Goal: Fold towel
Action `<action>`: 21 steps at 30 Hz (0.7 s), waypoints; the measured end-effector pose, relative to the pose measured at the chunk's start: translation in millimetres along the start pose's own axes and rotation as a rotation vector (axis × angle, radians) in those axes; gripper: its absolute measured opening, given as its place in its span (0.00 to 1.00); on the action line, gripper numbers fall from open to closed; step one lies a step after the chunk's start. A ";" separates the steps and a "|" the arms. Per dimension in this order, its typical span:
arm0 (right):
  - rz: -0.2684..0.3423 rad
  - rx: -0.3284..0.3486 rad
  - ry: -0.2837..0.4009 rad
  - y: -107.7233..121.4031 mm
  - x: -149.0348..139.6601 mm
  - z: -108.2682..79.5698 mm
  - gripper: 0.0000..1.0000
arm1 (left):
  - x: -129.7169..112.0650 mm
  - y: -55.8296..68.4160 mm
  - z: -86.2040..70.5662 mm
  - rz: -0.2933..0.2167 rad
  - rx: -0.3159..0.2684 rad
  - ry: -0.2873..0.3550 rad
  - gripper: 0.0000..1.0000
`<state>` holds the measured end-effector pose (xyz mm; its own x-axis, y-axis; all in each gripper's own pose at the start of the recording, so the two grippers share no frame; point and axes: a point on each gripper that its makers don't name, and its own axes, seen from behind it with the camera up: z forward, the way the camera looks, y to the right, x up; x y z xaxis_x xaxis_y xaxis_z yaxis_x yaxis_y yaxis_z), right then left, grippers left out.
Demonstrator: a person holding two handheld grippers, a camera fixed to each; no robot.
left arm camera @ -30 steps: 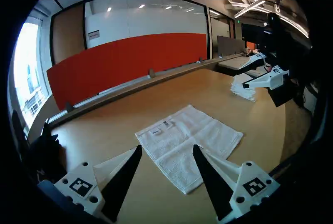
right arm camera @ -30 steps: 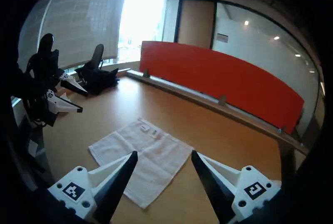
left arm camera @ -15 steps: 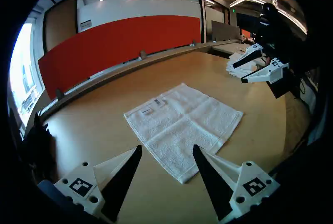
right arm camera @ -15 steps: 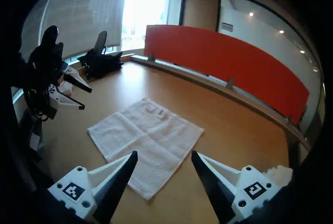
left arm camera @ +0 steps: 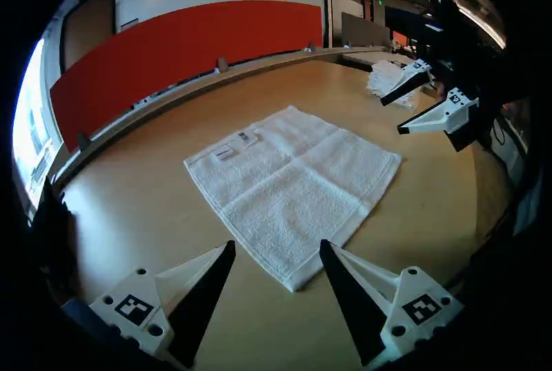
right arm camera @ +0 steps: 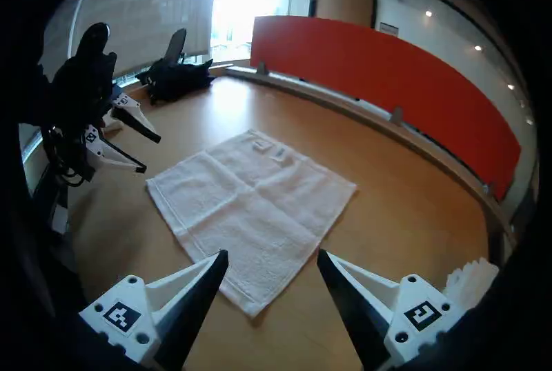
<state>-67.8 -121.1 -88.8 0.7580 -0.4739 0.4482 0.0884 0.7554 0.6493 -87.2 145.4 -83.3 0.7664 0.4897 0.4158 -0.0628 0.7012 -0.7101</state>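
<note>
**Towel laid out flat.** The towel (left arm camera: 293,178) lies unfolded on the wooden surface (left arm camera: 124,198), with its labels (left arm camera: 231,150) near one far edge. One corner points between the jaws of the left gripper (left arm camera: 276,243), which stand wide apart and hold nothing. In the right gripper view, another corner lies between the jaws of the right gripper (right arm camera: 272,254), also wide and empty. A red partition (left arm camera: 172,40) runs along the far side of the surface.

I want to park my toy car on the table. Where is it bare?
Bare table lies between the towel and the red divider, and between the towel and the black bag. It's crowded by the cloth pile.
</note>
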 end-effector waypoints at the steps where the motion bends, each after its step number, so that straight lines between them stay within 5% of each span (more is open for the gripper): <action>1: -0.001 0.005 -0.008 -1.7 -4.0 2.1 1.00 | -2.8 0.9 2.0 0.001 -0.003 -0.008 0.90; 21: 0.001 0.056 -0.140 -16.2 -60.4 17.6 1.00 | -40.8 12.9 21.8 -0.003 -0.044 -0.139 0.90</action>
<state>-126.5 -112.7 -115.5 0.6598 -0.5350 0.5276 0.0489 0.7312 0.6804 -133.2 145.7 -97.0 0.6701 0.5572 0.4904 -0.0306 0.6808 -0.7318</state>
